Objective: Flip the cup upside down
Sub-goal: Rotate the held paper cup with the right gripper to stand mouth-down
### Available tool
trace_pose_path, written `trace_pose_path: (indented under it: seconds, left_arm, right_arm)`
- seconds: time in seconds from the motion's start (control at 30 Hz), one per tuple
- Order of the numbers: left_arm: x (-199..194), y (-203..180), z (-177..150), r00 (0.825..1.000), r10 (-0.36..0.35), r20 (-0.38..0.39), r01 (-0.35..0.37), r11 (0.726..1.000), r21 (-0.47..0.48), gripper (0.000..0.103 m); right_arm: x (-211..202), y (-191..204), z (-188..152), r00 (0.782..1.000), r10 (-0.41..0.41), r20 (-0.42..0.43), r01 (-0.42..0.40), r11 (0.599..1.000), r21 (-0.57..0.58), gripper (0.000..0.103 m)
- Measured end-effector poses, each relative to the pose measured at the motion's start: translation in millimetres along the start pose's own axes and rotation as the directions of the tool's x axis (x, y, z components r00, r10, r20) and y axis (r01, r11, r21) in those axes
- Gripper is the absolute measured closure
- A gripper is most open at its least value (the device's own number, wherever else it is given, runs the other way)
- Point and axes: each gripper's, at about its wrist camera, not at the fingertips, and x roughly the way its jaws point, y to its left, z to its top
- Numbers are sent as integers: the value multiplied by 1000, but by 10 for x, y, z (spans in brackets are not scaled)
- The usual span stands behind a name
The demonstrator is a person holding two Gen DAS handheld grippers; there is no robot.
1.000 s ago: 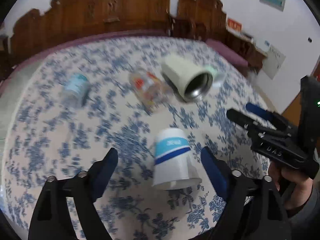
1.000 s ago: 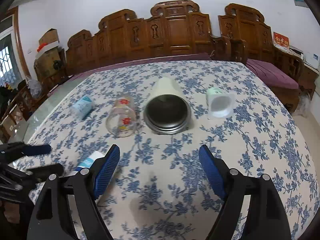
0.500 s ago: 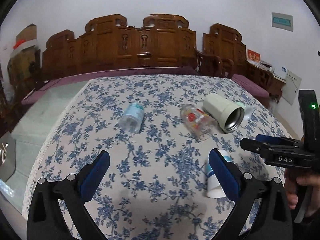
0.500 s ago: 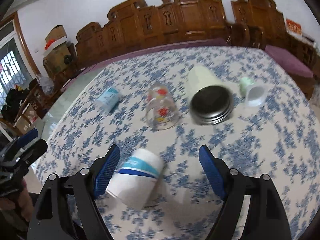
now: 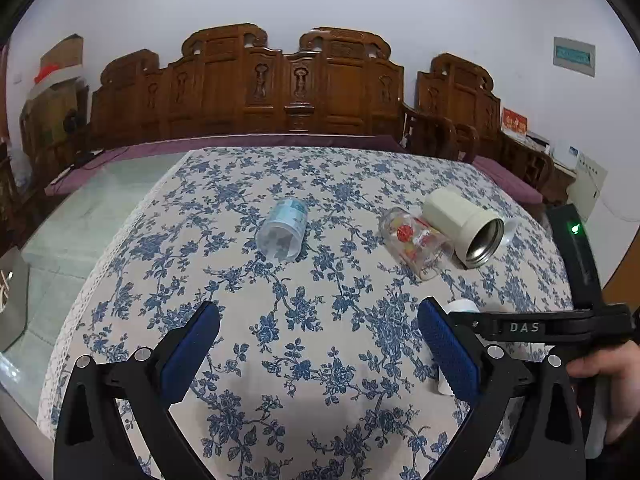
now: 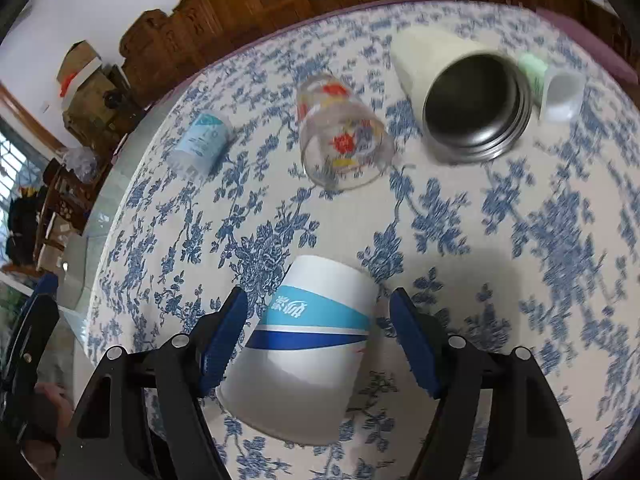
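Spreading across both views, the bench [image 5: 320, 340] wears a white cloth printed with blue flowers, and a carved wooden settee [image 5: 280, 88] stands against the wall behind it. On that wall hangs a small green sign [image 5: 574, 56] whose writing is too small to read.

On the cloth, well beyond the claws, a cream steel-lined mug [image 6: 460, 92] lies on its side with its mouth toward the right wrist camera. Touching or just beside its left flank lies a clear glass [image 6: 340, 136] with red and yellow flower prints, also on its side. Farther left, apart from both, a small pale-blue cup [image 6: 202, 142] lies tipped over; its label is illegible. A little green-and-white cup [image 6: 554, 88] lies just right of the mug.

The paper cup [image 6: 304, 344], white with a light-blue band carrying white Chinese characters and a dark-blue stripe, sits near the bench's front edge with its wide rim toward the camera and its narrow base pointing away. The right claw [image 6: 320, 344] has its blue-padded fingers spread either side of this cup; whether the pads touch it I cannot tell.

The left claw [image 5: 320, 360] hangs wide apart over bare cloth, holding nothing. Beside it, the right tool's black body reads "DAS" [image 5: 524, 327].
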Motion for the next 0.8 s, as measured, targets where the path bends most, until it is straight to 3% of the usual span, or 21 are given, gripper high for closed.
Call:
trace_pose_path:
  seconds: [0.2,0.37,0.43,0.6,0.67,0.8]
  left_arm:
    - [-8,17,5,1000,-3,1,3,1000,-7,8]
    - [-18,17,4,1000,-6,1,6,1000,-2,8]
    - [-20,11,3,1000,-6,0,6,1000,0,8]
    - [-12,3,2,1000,-10,-6,10,1000,-6,8]
    - [-20,2,5,1000,-12,-5,12,1000,-7,8]
    - [-8,1,4,1000,-10,-6,10,1000,-7,8]
  right_arm:
    - [157,-16,69,998,11,-65,-8,999,43,28]
    - [221,-70,134,996,29,-85,-23,998,64,41]
    - [195,-59,141,997,35,-74,-32,998,45,41]
    - [-8,-9,166,997,72,26,-72,997,-14,42]
    - [-99,66,178,996,33,86,-25,996,-84,43]
    - [-238,243,147,973,-42,225,96,967,-237,44]
